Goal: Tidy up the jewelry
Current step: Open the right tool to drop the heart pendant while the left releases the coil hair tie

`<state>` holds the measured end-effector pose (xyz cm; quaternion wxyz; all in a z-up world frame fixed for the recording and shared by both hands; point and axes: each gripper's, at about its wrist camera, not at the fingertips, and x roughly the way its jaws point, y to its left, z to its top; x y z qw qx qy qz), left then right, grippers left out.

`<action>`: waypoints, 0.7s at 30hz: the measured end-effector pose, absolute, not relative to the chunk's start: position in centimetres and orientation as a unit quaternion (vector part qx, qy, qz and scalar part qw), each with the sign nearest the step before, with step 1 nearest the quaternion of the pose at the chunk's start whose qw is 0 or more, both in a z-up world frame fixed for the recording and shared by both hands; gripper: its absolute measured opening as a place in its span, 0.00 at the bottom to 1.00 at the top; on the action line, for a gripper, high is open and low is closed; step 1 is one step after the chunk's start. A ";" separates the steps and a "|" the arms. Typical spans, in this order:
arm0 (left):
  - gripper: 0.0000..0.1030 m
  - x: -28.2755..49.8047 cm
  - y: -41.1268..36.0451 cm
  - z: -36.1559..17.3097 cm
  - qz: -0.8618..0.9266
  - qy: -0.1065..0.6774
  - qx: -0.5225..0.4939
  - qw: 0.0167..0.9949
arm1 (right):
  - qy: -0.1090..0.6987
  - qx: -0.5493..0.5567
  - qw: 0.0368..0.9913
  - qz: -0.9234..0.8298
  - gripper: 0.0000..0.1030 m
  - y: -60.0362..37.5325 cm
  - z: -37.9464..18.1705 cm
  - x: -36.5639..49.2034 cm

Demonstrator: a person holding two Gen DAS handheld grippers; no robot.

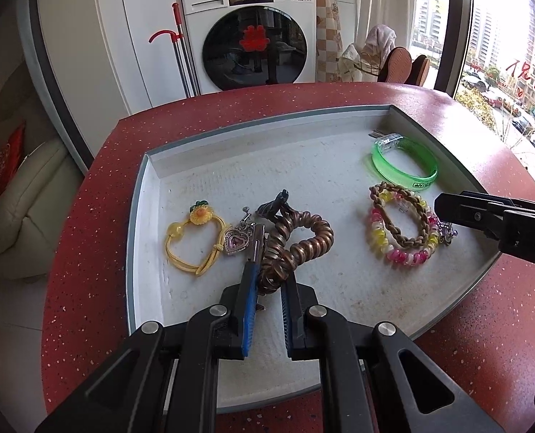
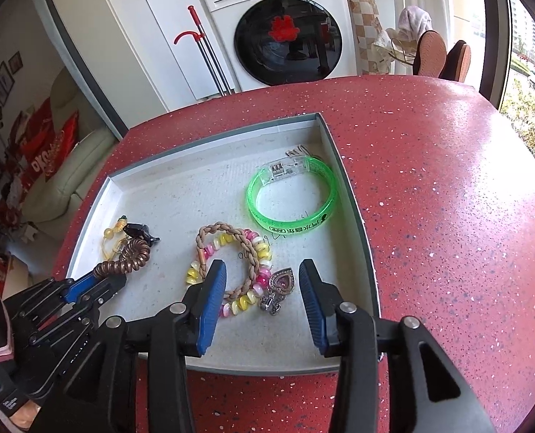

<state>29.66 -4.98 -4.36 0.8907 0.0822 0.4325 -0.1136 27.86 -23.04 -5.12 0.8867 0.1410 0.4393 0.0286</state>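
A shallow white tray (image 1: 231, 166) on the red table holds the jewelry. My left gripper (image 1: 269, 278) is shut on a brown spiral hair tie (image 1: 296, 245), also seen in the right wrist view (image 2: 126, 259). Left of it lie a yellow flower hair tie (image 1: 195, 241) and a heart pendant (image 1: 236, 241). My right gripper (image 2: 263, 281) is open, its blue pads on either side of a second heart pendant (image 2: 281, 283), by a pink-yellow bead bracelet (image 2: 231, 270) and a braided brown band (image 2: 245, 249). A green bangle (image 2: 292, 195) lies behind.
The red speckled table (image 2: 429, 198) extends to the right of the tray. A washing machine (image 1: 253, 32), a mop and chairs stand beyond the far edge. A window is on the right.
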 end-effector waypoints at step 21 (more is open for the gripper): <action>1.00 28.4 -4.1 -2.3 -0.093 0.403 0.074 0.907 | 0.434 0.129 0.891 0.027 0.47 -22.3 -3.6 26.7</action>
